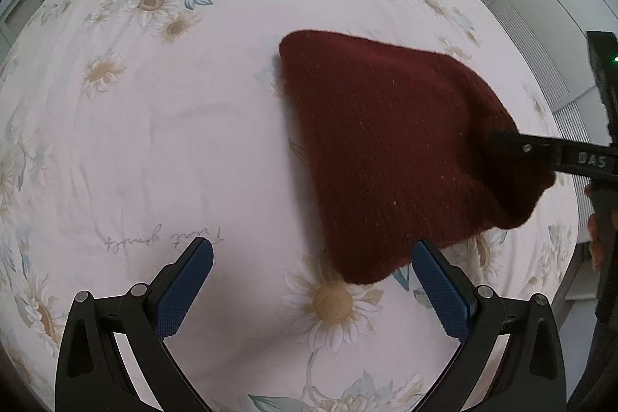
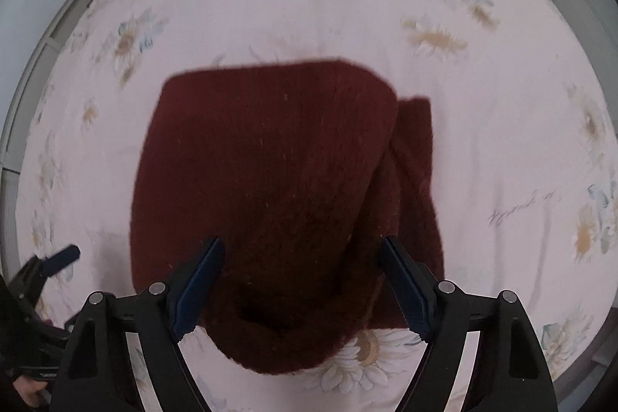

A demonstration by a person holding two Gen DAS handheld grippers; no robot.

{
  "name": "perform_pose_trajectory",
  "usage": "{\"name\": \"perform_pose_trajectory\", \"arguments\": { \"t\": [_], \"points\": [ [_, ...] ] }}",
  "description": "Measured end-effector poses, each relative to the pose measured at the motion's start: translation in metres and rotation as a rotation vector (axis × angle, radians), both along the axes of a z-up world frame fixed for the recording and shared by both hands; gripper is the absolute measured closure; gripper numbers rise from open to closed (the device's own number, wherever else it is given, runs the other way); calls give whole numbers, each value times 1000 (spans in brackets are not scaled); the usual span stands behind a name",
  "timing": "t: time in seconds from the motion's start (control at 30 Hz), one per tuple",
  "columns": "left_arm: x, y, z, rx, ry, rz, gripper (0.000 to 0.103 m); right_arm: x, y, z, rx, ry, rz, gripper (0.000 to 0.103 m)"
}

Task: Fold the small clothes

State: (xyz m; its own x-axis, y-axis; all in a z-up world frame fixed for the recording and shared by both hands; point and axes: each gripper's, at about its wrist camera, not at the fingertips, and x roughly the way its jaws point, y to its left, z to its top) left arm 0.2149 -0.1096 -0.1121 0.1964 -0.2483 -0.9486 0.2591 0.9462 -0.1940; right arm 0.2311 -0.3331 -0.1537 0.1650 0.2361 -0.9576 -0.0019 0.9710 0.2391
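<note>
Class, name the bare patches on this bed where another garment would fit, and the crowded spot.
Bare sheet lies left of the hat, and beyond it toward the bed's far end. Crowded: the hat's near edge, between the open right claw and left claw.

Both wrist views look closely down on one maroon knit [image 1: 394, 157] [image 2: 270, 188].

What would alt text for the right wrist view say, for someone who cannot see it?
A dark red knitted garment, folded over on itself, lies on a pale flowered bedsheet. The right gripper is open above its near edge, blue-padded fingers spread wide. The left gripper shows at the left edge.
</note>
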Motion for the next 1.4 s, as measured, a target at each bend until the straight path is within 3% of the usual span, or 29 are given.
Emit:
{"name": "perform_pose_trajectory", "arguments": {
  "t": [0.03,0.1,0.17,0.3,0.53,0.67,0.8,0.97,1.07,1.3,1.33,1.37,1.4],
  "points": [
    [-1,-1,-2,5,1,-3,1,-2,-3,-2,9,2,-3,38],
    [-2,-3,-6,7,8,-5,1,-6,-10,-3,2,-10,-7,68],
    [-1,-3,-9,-8,23,-3,1,-11,-19,-1,-8,-32,-13,83],
    [0,-5,-11,-29,38,-4,1,-18,-37,3,32,-66,-26,88],
    [3,-4,-8,-23,27,-4,1,-31,-64,-1,100,-69,-66,90],
    [3,-3,-9,-17,28,2,1,-32,-67,-10,150,-56,-108,82],
    [3,-1,-8,-13,30,6,1,-27,-69,-1,129,-74,-148,49],
    [3,2,-9,-10,32,17,1,-19,-69,8,163,-79,-171,43],
    [4,4,-7,-29,33,27,2,-14,-59,7,144,-73,-160,19],
    [3,5,-6,-19,32,26,1,-8,-27,-33,76,42,-68,22],
    [2,5,-6,-17,33,26,1,-11,-27,-32,92,14,-69,31],
    [2,5,-6,-16,35,24,2,-14,-31,-31,121,-13,-81,62],
    [2,5,-7,-14,36,23,1,-16,-35,-29,139,-31,-97,66]
  ]
}}
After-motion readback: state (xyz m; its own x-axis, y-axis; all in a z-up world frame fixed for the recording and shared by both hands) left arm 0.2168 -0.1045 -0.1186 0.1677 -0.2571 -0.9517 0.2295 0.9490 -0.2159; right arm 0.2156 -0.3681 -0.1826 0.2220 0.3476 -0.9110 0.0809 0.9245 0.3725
